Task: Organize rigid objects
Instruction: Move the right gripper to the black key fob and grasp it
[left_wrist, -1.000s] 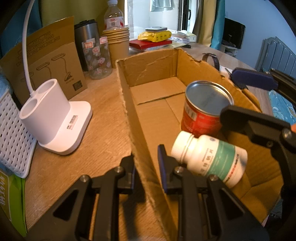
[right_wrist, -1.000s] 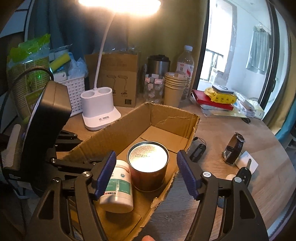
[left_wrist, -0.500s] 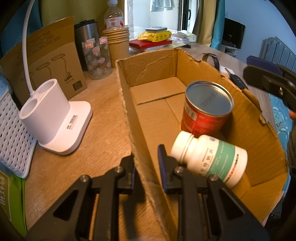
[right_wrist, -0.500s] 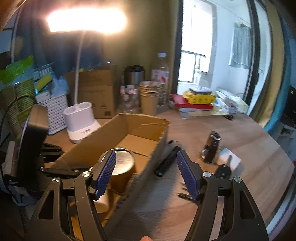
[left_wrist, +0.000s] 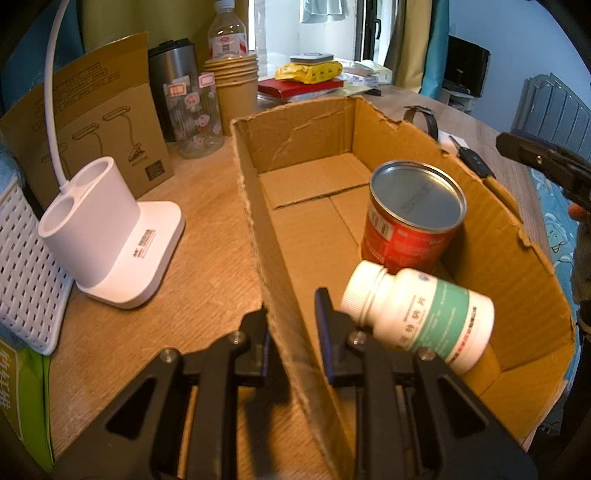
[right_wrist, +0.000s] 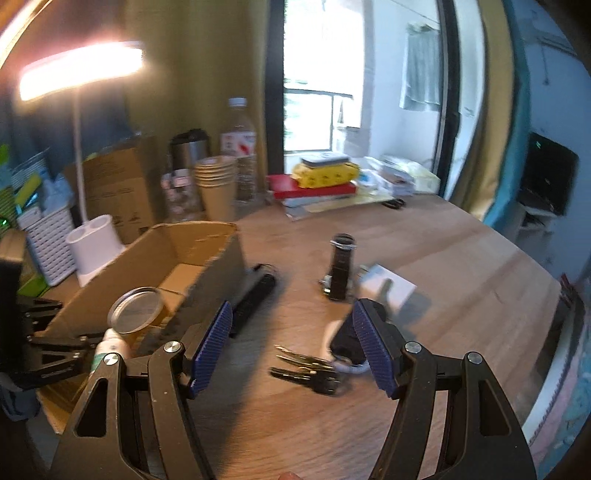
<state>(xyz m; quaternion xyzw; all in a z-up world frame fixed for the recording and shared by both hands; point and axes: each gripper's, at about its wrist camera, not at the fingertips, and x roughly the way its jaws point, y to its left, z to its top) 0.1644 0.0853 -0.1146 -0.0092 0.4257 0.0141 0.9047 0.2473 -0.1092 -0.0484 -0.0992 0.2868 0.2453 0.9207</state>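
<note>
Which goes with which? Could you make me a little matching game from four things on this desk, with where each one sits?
Things:
1. red tin
2. white pill bottle
3. bunch of keys
4. paper cups

Places:
A. stacked behind the cardboard box
B. lying on its side in the box
C. on the bare wood beside the box
D. standing upright in the box

Pairs: 1-D, 2-B, 3-C, 4-A

Blurred in the right wrist view: keys (right_wrist: 306, 367), black fob (right_wrist: 345, 338) partly behind a pad. Pill bottle (right_wrist: 110, 347) mostly hidden behind gripper frame. Label print on pill bottle unreadable. White basket (left_wrist: 26, 266) cut by left edge.
</note>
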